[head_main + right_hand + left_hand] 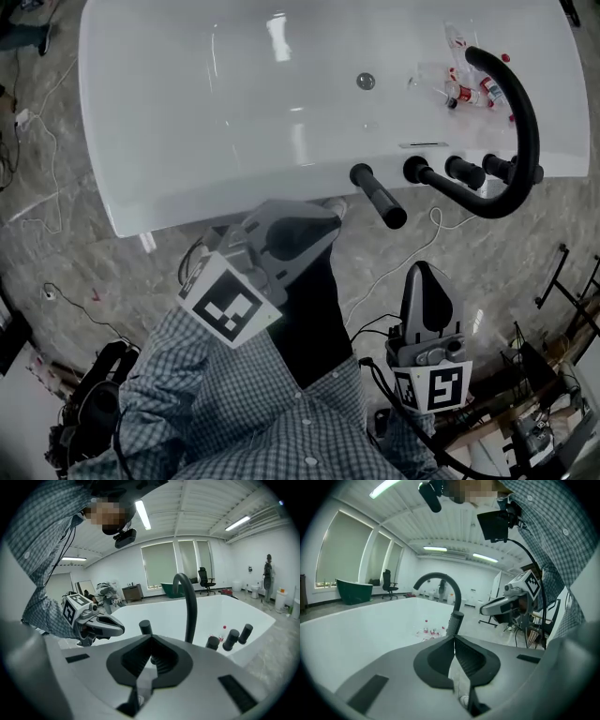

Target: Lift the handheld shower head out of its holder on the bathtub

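The handheld shower head (378, 195) is a black cylinder that sticks out of its holder on the near rim of the white bathtub (187, 178). My left gripper (330, 214) is shut and empty, its tips just short of the rim and left of the shower head. In the left gripper view the shower head (455, 620) stands right beyond the closed tips of that gripper (453, 641). My right gripper (420, 270) hangs lower over the floor, shut with nothing in it. In the right gripper view the shower head (145, 627) rises behind its tips (150, 639).
A black arched spout (520, 122) and three black knobs (464, 172) stand on the rim to the right of the shower head. Several small bottles (469, 92) lie in the tub. Cables (403, 253) cross the stone floor, and black gear (94, 403) sits at the lower left.
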A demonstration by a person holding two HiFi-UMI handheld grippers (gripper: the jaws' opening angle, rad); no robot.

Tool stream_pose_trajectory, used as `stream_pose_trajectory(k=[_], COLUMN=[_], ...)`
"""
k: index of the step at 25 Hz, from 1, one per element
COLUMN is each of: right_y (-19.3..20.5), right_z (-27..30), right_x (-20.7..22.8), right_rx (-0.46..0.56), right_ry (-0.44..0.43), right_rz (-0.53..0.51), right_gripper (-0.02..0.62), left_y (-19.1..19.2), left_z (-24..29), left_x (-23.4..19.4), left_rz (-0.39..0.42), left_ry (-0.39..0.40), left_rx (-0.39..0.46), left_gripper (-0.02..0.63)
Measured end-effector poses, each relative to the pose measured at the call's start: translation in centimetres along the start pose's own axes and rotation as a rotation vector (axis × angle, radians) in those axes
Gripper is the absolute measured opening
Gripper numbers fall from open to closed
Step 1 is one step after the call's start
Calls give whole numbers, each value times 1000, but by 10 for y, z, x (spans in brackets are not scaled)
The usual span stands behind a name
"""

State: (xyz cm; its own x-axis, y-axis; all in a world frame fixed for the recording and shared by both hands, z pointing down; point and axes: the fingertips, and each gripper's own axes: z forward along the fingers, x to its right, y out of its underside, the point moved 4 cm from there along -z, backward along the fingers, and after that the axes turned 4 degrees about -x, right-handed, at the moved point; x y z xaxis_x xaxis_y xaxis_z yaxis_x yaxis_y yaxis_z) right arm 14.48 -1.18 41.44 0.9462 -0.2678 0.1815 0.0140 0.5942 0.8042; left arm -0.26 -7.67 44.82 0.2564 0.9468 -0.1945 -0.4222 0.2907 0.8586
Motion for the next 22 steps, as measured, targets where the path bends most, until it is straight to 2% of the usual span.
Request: stream_pose_trajectory(k=[6,13,18,22], right_y=[31,48,53,58], right_z=[20,35,36,31], right_x=[3,10,22,35], right_rx=[-49,-50,-53,-48], right_ry=[-33,-64,-74,-68], right_rz=[44,121,133,170], right_gripper=[17,17,18,18], left_y=[37,68,82,83], left_z=[27,59,84,103], left_x=[-9,-31,-27,-27], left_rz=[16,100,132,158], left_ry=[22,-83,-44,-49], left_rx=[-39,-102,-160,-177], left_gripper=[11,15,104,110])
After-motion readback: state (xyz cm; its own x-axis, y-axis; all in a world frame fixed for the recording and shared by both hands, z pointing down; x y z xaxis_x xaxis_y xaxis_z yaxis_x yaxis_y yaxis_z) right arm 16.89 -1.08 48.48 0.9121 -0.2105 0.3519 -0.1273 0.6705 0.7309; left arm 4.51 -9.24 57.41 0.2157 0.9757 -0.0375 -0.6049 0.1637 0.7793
